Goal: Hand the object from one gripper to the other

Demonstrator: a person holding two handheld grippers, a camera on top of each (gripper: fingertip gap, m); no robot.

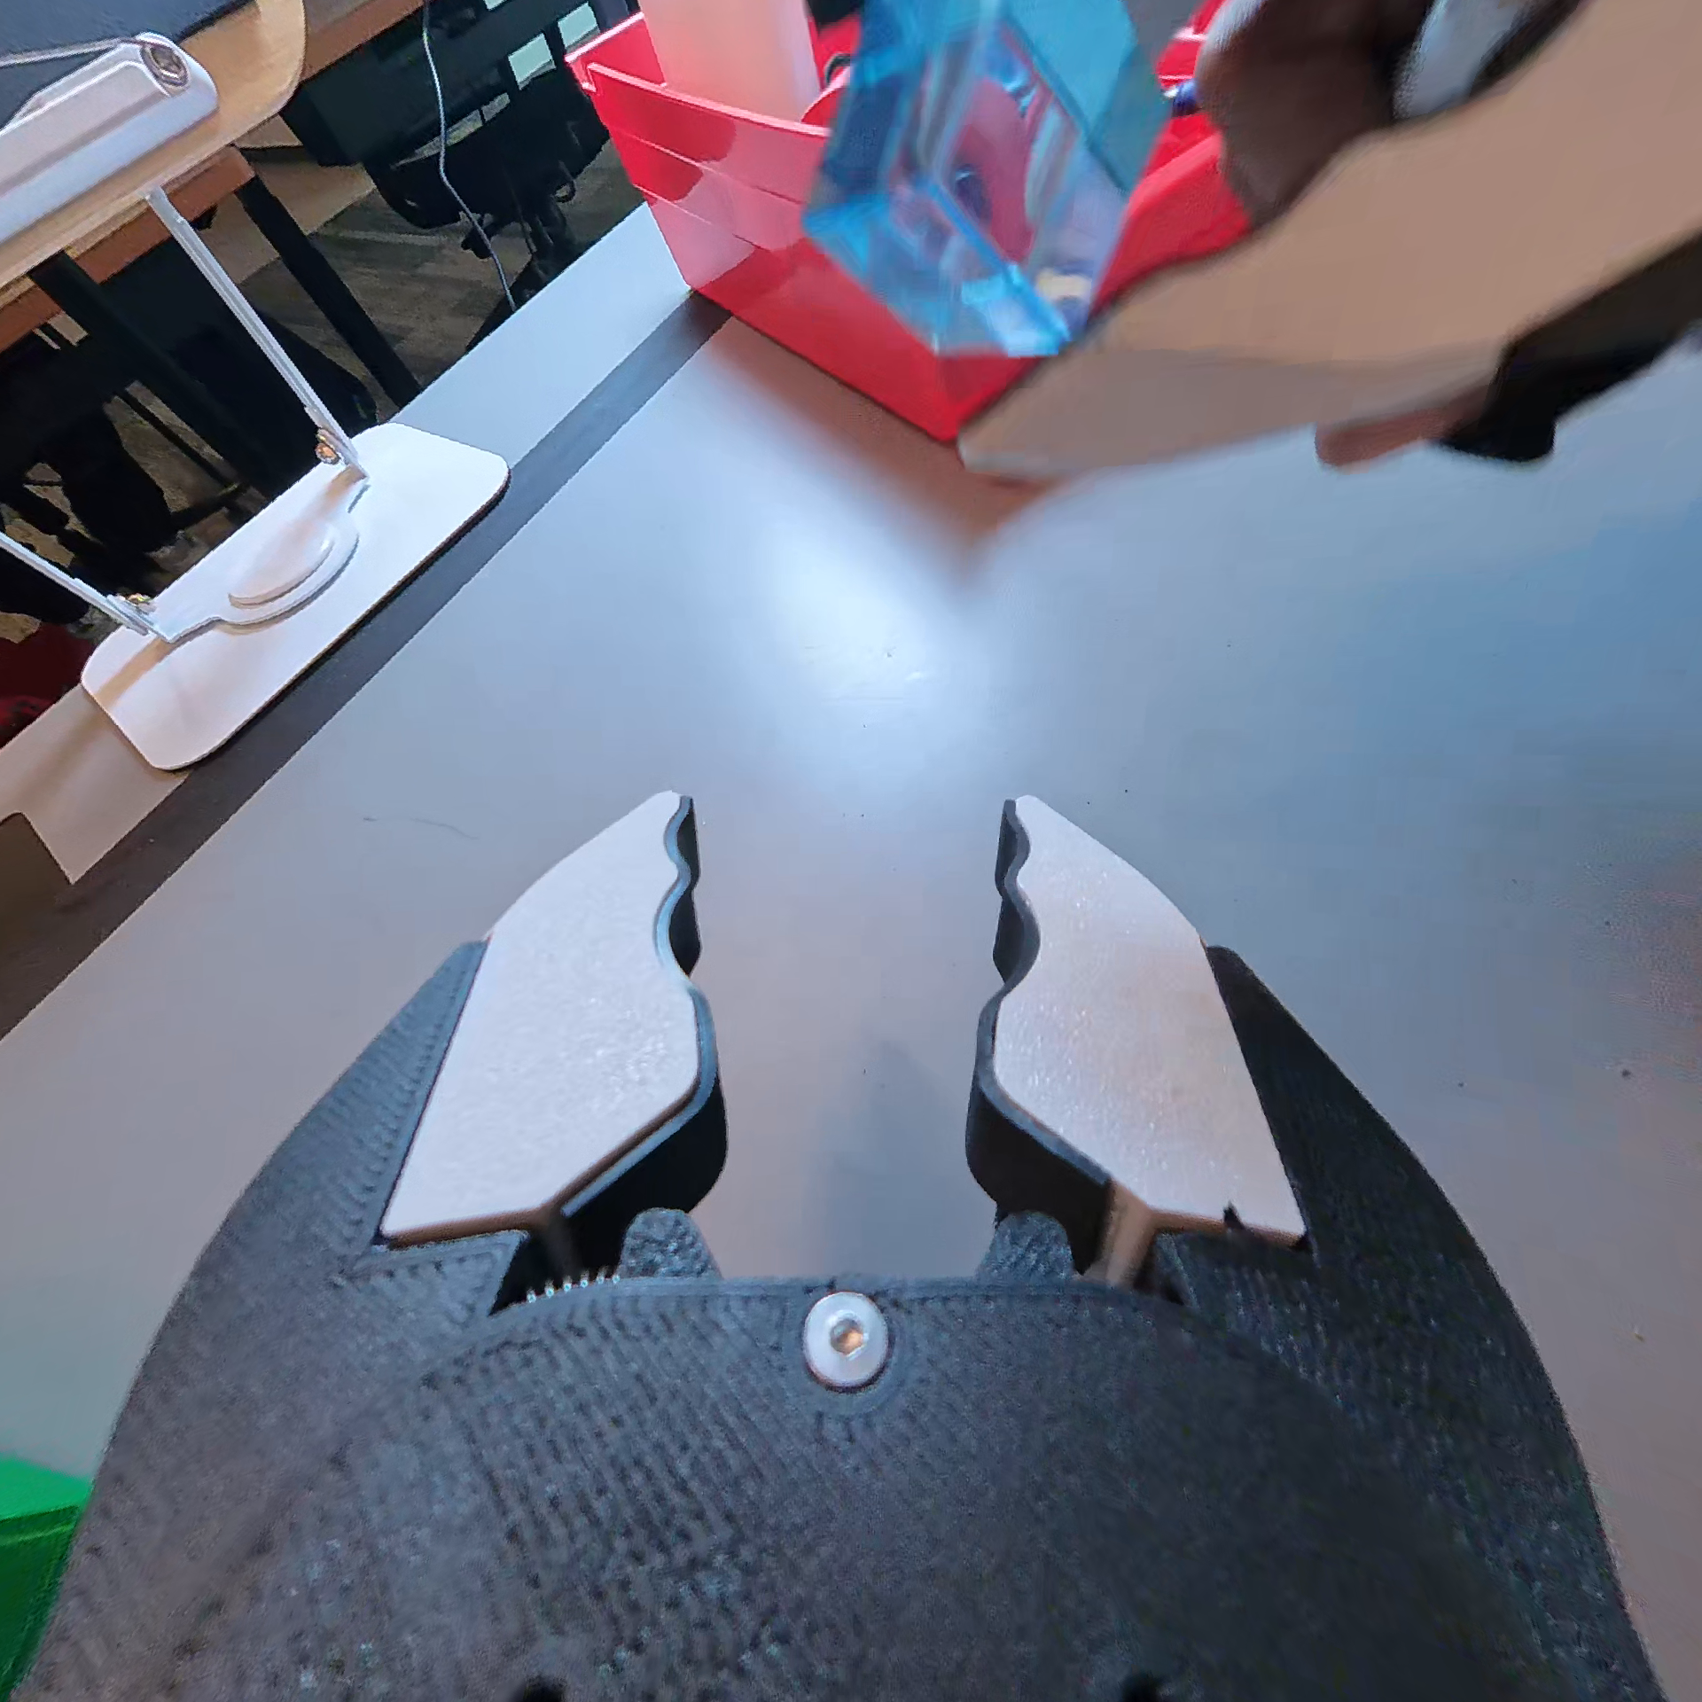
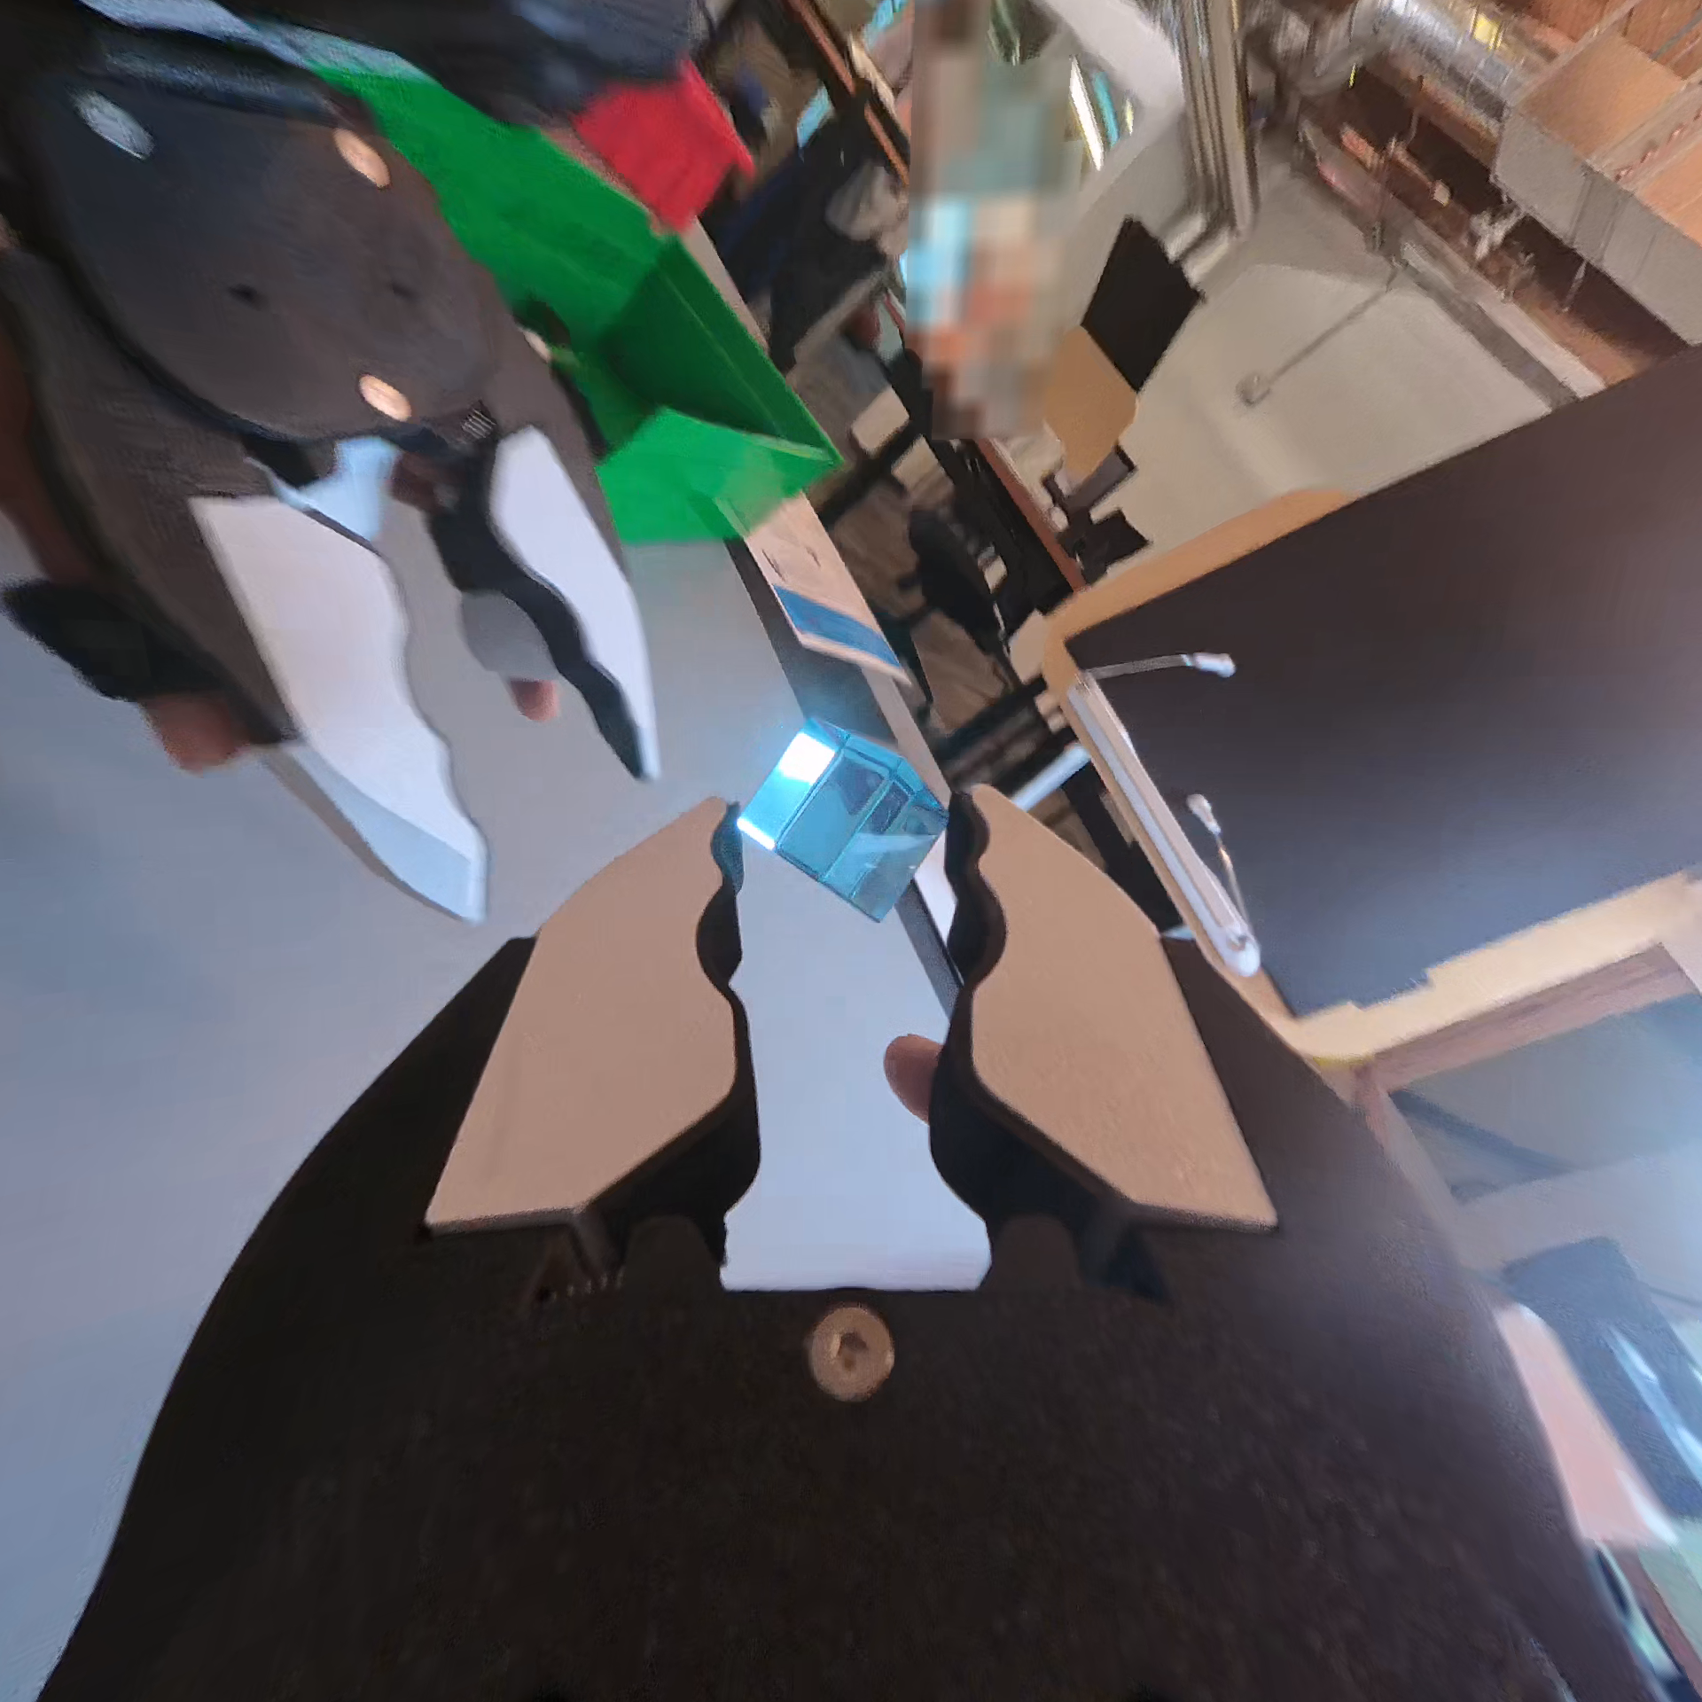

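While the left wrist view looks down over a grey table, the left gripper fills the lower frame with its fingers apart and nothing between them. At upper centre, a clear blue cube is off the table against a finger of the right gripper, which enters blurred from the upper right. A red bin sits behind the cube; a white stand is at left.

Right wrist view: the right gripper is clamped on the cube at its fingertips, mid-frame. The left gripper, blurred, is at upper left, fingers apart, near the cube but not touching. A green bin lies behind it.
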